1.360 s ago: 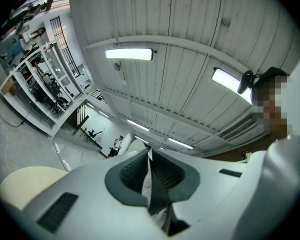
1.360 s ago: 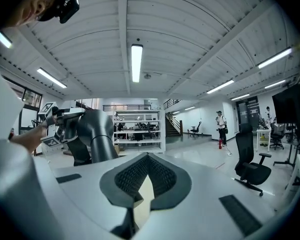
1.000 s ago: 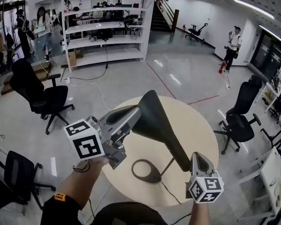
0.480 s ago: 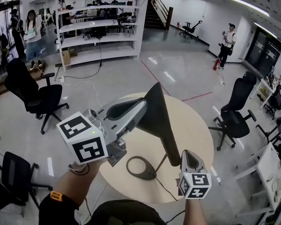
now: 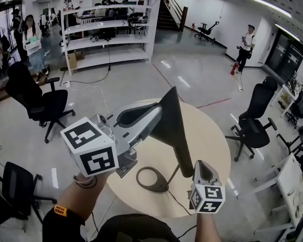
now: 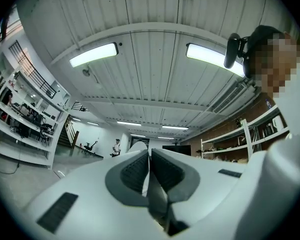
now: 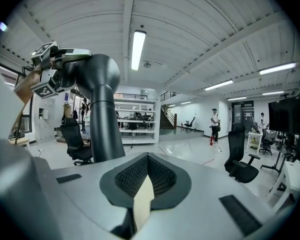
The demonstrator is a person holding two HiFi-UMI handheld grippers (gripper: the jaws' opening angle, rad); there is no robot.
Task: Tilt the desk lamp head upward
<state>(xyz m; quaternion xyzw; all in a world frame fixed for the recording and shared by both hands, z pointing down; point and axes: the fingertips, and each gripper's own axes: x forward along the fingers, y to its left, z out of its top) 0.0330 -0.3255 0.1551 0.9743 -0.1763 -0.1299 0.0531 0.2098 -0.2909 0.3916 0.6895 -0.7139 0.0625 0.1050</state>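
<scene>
The dark grey desk lamp head (image 5: 170,121) stands steeply tilted over the round beige table (image 5: 212,145), its tip pointing up. The lamp's ring-shaped base (image 5: 151,180) lies on the table below it. My left gripper (image 5: 152,119) is shut on the upper edge of the lamp head; in the left gripper view a thin dark edge (image 6: 155,191) sits pinched between the pads of that gripper (image 6: 150,156). My right gripper (image 5: 202,171) hovers by the lamp head's lower end, jaws shut on nothing (image 7: 148,159). The lamp (image 7: 101,119) rises just left of it, untouched.
A thin cable (image 5: 179,201) runs from the lamp base toward the table's near edge. Black office chairs (image 5: 38,102) (image 5: 255,125) stand around the table. A white shelving unit (image 5: 108,32) is far behind, and people (image 5: 247,44) stand in the distance.
My left gripper has risen with the lamp head, which now tilts more steeply upward. The right gripper has drifted slightly left and toward me.
</scene>
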